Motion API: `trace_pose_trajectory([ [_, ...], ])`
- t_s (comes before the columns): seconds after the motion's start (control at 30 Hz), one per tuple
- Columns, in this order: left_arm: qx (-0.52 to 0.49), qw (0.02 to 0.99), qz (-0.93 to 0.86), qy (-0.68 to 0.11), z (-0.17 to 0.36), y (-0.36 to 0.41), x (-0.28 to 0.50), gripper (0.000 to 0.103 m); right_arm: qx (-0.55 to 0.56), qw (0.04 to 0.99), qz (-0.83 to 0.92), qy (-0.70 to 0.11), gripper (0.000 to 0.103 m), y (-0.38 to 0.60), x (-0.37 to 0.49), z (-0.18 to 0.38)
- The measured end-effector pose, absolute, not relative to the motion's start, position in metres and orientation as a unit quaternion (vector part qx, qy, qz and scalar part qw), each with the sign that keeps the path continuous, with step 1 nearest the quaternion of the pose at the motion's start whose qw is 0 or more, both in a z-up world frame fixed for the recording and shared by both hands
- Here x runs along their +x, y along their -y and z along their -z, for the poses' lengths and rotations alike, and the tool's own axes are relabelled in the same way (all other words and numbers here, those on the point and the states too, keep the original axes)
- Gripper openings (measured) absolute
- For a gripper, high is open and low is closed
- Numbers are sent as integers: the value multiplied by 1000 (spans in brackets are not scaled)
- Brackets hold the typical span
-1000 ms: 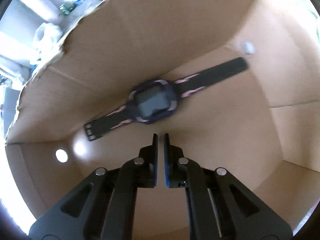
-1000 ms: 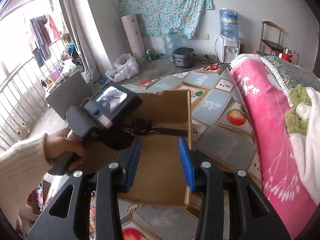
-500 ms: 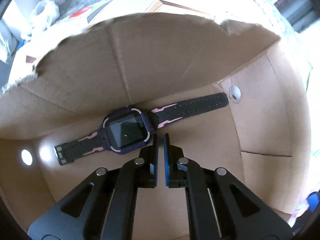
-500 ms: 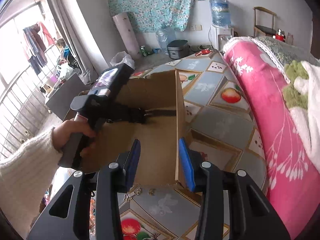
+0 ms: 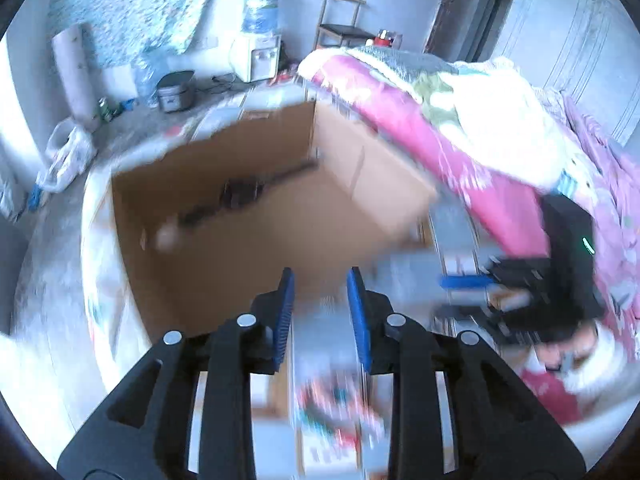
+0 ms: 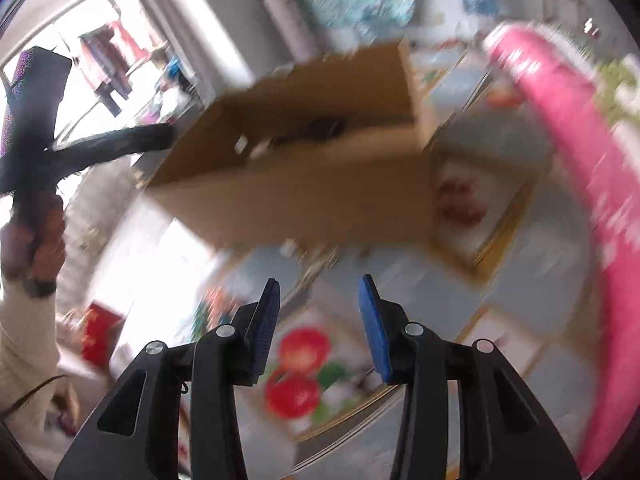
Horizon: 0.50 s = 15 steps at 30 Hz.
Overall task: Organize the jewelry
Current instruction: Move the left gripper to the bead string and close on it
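Left claw (image 5: 320,304) and right claw (image 6: 318,304) gape empty above the box (image 5: 248,240).

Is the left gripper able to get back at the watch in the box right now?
Probably yes. The left gripper is open and empty, the cardboard box has no lid, and the watch lies alone on its floor by the far wall. Nothing blocks the way, though the picture is blurred.

Both black two-finger grippers with blue pads, left (image 5: 320,284) and right (image 6: 318,292), have their jaws spread with nothing between. The left hand (image 6: 34,240), cream-sleeved, grips its handle, raised high.
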<state>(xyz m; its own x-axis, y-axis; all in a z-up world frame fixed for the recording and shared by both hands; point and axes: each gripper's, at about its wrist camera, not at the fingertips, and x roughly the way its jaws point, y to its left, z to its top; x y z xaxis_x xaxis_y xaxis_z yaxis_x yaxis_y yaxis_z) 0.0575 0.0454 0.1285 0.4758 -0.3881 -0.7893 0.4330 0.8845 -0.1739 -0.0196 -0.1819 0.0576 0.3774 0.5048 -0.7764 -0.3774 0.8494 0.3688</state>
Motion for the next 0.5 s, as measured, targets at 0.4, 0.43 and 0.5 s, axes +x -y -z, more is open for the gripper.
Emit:
trace_pose_trajectory([
  [0.4,-20,847,181,-500,3,-34,-45,25,-39,794,-355,-491,40,86,-41,-33],
  [0.43,-6,852,168,-496,6,-32,-44,25,-38,791,-359,-494,41,82,-42,-32],
  [0.5,3,859,163,-486,9,-28,-42,23,-50,789,-360,-494,41,75,-45,-31],
])
